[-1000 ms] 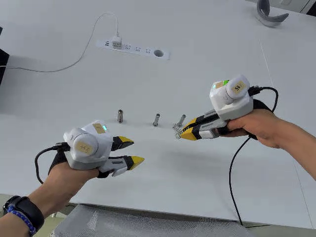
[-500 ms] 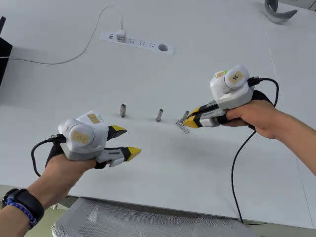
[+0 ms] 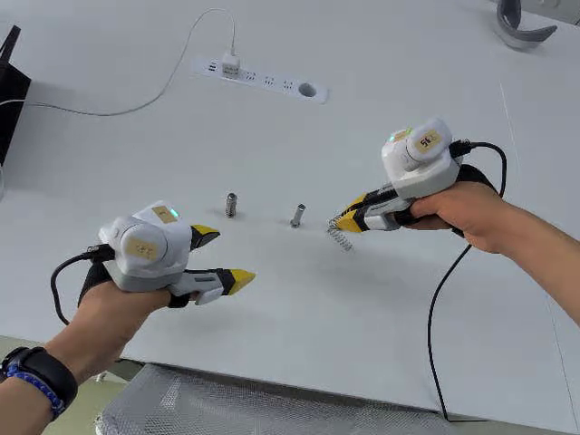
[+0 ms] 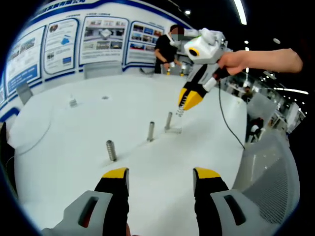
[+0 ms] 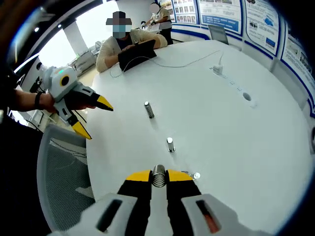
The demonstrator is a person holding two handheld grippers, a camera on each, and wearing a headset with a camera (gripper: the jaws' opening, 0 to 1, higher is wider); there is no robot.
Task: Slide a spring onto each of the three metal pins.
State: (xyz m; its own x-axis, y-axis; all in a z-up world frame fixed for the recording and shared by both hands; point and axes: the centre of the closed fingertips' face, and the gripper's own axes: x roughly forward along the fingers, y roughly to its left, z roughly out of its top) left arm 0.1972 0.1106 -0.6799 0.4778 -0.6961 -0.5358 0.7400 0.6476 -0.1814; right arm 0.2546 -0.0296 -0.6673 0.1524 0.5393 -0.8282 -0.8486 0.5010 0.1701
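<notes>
Well beyond the fingers [image 3: 237, 277] of the left gripper [image 3: 227, 256], a white power strip [image 3: 272, 83] lies on the white table [image 3: 362, 317]. A charger [image 3: 230, 63] is plugged in at one end, its white cable [image 3: 136, 109] trailing away. Below those fingers stands a grey mesh chair [image 3: 227, 408]. Far past the fingers [image 3: 352, 223] of the right gripper [image 3: 341, 225], a grey curved object [image 3: 521, 23] sits near the table's edge.

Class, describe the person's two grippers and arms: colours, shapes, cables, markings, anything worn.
Left claw and right claw match: rounded white housings, tan numbered stickers, a green light, black jaws tipped in yellow wedges. A black cable runs from each. The left wrist wears a black band and a blue beaded bracelet; the forearms are sleeveless.
</notes>
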